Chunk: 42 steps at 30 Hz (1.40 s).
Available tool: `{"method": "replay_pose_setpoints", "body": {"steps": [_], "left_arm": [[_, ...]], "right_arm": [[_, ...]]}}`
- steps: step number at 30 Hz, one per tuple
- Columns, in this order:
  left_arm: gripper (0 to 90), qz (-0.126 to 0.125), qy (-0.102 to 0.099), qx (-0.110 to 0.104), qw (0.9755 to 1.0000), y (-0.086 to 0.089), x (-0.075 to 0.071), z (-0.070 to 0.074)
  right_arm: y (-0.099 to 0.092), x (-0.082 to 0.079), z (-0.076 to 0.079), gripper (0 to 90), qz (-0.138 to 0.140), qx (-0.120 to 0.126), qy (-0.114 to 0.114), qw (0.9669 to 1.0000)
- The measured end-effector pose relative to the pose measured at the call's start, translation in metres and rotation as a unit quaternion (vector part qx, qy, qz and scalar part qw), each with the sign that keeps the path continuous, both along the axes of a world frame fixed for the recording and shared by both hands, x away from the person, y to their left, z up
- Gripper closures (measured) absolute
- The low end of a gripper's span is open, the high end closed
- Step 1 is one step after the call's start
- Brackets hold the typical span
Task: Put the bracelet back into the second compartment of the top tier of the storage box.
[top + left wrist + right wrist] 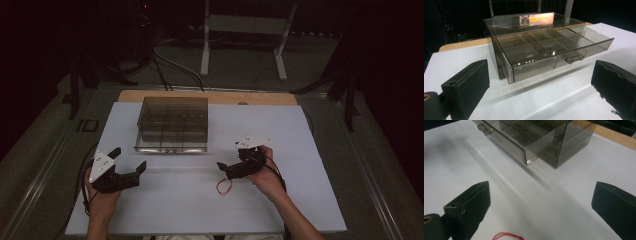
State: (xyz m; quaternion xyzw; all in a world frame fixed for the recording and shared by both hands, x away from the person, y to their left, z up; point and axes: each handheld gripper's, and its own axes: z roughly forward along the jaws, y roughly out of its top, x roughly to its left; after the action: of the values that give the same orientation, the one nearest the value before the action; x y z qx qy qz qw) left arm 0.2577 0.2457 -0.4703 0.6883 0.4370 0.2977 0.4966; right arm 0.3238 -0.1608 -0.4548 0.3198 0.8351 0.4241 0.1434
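While both hands rest low on the white bench (200,210), the left gripper (131,161) sits at about eight o'clock of the high view, its forearm coming straight up from the bottom edge and its jaws spread wide, pointing toward two o'clock with nothing between them. At roughly four o'clock the right gripper (223,166) is cradled in a hand whose forearm slants in from five o'clock; it points toward nine o'clock. In the right gripper view its jaws stand wide apart and hold nothing. A red cord loop (224,187) lies on the bench just beneath this gripper, at its six o'clock. The smoky transparent drawer box (172,122) stands at twelve o'clock from the grippers, well apart from both, with its divided drawer (554,53) pulled partly out toward the person. The drawer's small handle (574,59) faces the left gripper.
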Motion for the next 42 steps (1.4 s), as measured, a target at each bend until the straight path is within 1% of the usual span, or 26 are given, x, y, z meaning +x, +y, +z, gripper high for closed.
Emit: {"method": "replay_pose_setpoints", "body": {"steps": [4,7,8,10,11,12,17,23,26,30,34,42], "left_arm": [[3.3,0.004,0.004,0.003,1.0,0.0,0.0,0.001],[3.2,0.005,0.004,0.004,1.0,-0.001,0.0,0.001],[3.2,0.005,0.004,0.003,1.0,-0.001,0.0,0.001],[3.2,0.001,0.002,-0.007,1.0,0.0,-0.001,0.002],[3.2,0.0,0.0,-0.009,1.0,0.0,-0.001,0.002],[3.2,0.002,-0.001,-0.006,1.0,0.0,-0.001,0.002],[3.2,0.0,-0.002,-0.008,1.0,0.0,-0.002,0.002],[3.2,-0.002,0.0,-0.005,1.0,-0.001,-0.001,0.001],[3.2,0.001,0.003,0.001,1.0,-0.002,-0.001,0.001],[3.2,0.002,0.004,0.002,1.0,-0.002,-0.001,0.001],[3.2,0.002,0.005,0.003,1.0,-0.003,0.0,0.001],[3.2,0.001,0.005,0.006,1.0,-0.003,0.0,0.0]], "right_arm": [[-0.004,-0.002,-0.002,2.0,-0.001,-0.003,-0.001,1.0],[-0.006,-0.005,-0.004,2.0,-0.003,-0.001,0.002,1.0],[-0.007,-0.006,-0.004,2.0,-0.001,-0.002,0.003,1.0],[-0.008,-0.008,-0.005,2.0,0.0,-0.005,0.005,1.0],[-0.009,-0.009,-0.006,2.0,0.001,-0.004,0.006,1.0],[-0.009,-0.01,-0.006,2.1,0.0,-0.005,0.007,1.0],[-0.01,-0.015,-0.01,2.0,0.002,-0.011,0.013,0.9999],[-0.008,-0.022,-0.02,2.0,0.006,-0.019,0.027,0.9994],[-0.006,-0.024,-0.024,2.0,0.008,-0.023,0.032,0.9992],[-0.005,-0.027,-0.03,2.0,0.011,-0.026,0.039,0.9988],[-0.003,-0.03,-0.033,2.0,0.014,-0.031,0.045,0.9984],[-0.001,-0.033,-0.038,2.0,0.017,-0.033,0.051,0.998]]}}
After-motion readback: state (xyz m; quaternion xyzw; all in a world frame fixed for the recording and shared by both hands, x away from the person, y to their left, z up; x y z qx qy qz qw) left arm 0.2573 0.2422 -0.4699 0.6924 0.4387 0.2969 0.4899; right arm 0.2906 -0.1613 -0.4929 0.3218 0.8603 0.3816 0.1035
